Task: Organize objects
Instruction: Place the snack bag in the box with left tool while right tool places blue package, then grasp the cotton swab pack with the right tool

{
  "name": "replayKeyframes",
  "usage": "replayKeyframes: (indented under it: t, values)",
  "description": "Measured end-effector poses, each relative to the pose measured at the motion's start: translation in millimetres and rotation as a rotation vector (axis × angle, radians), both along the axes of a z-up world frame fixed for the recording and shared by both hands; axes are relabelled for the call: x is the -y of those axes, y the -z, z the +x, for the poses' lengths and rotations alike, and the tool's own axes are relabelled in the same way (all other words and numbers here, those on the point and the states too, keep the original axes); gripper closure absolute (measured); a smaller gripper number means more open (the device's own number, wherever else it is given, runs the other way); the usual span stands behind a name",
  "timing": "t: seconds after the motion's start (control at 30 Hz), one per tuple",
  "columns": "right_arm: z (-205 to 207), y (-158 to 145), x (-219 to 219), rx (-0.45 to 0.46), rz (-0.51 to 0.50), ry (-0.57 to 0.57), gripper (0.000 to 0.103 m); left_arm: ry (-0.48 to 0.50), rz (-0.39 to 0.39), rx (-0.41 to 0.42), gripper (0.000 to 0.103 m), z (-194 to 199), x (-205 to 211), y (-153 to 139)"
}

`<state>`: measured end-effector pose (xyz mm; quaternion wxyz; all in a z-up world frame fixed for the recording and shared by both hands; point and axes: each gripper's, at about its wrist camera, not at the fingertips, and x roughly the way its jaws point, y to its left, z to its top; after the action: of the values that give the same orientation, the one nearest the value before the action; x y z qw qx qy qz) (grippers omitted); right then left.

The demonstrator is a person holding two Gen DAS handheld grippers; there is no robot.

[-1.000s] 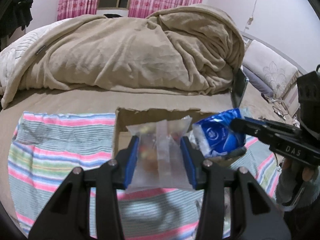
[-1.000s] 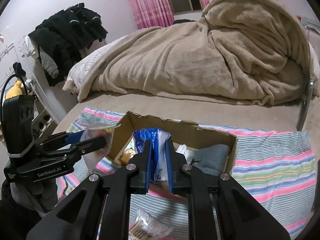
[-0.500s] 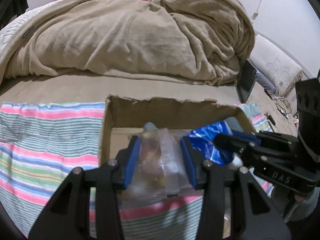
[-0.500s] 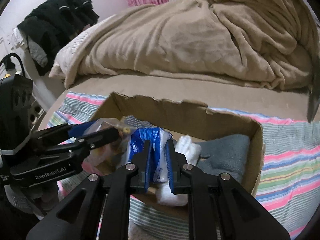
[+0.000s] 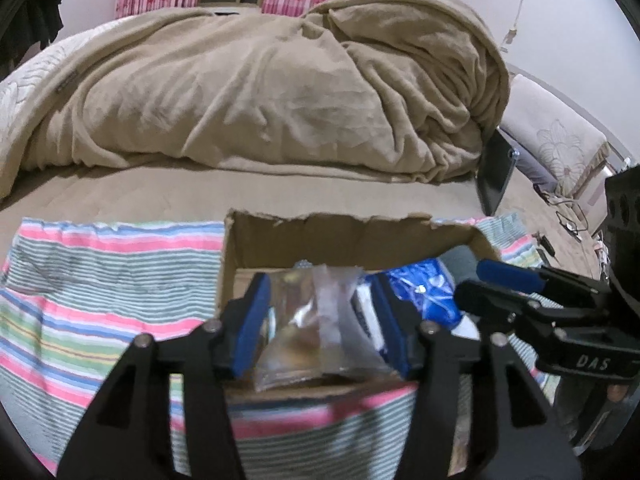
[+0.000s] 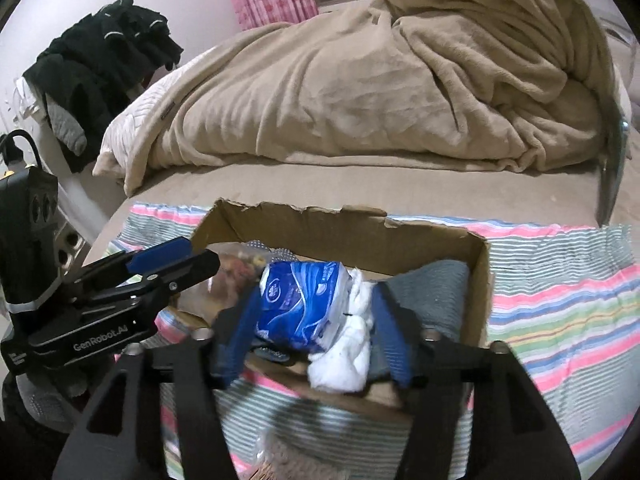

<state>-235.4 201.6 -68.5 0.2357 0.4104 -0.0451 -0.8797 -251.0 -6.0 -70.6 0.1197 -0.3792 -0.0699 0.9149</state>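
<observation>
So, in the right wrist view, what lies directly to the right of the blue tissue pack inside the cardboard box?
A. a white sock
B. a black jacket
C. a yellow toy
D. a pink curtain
A: the white sock lies against the right side of the blue tissue pack inside the cardboard box, with a grey cloth further right.

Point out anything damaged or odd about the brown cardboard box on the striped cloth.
The brown cardboard box has a ragged, torn top edge along its far wall, as though the flaps were ripped off. Otherwise it sits flat on the striped cloth, holding the blue plastic packet, a white bundle and a grey cloth.
</observation>
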Motion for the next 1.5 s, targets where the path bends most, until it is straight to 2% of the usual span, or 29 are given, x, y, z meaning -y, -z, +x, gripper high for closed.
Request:
replayKeyframes:
  t: [0.1, 0.33, 0.73, 0.87, 1.07, 1.13, 1.2, 1.5]
  values:
    - [10, -7, -2, -0.009, -0.001, 0.002, 0.039, -0.003, -0.006, -0.019, 0.039, 12, 0, -11]
    - [35, -18, -8, -0.022, 0.002, 0.019, 0.038, -0.025, -0.037, -0.008, 0.038, 41, -3, -25]
    - [81, -26, -11, -0.043, 0.033, 0.020, 0.038, -0.034, -0.029, -0.013, 0.038, 102, -9, -37]
    - [95, -31, -11, -0.058, 0.043, 0.011, 0.029, -0.050, -0.050, -0.014, 0.038, 117, -11, -38]
    - [113, -31, -11, -0.065, 0.055, 0.011, 0.027, -0.060, -0.065, -0.014, 0.038, 137, -14, -33]
    - [117, -29, -13, -0.061, 0.054, 0.014, 0.027, -0.067, -0.062, -0.010, 0.026, 143, -12, -30]
    - [122, -26, -14, -0.055, 0.055, 0.018, 0.027, -0.077, -0.056, -0.009, 0.022, 148, -10, -27]
    - [134, 0, -12, 0.005, 0.081, 0.007, 0.026, -0.125, -0.051, 0.050, 0.021, 162, 9, 1]
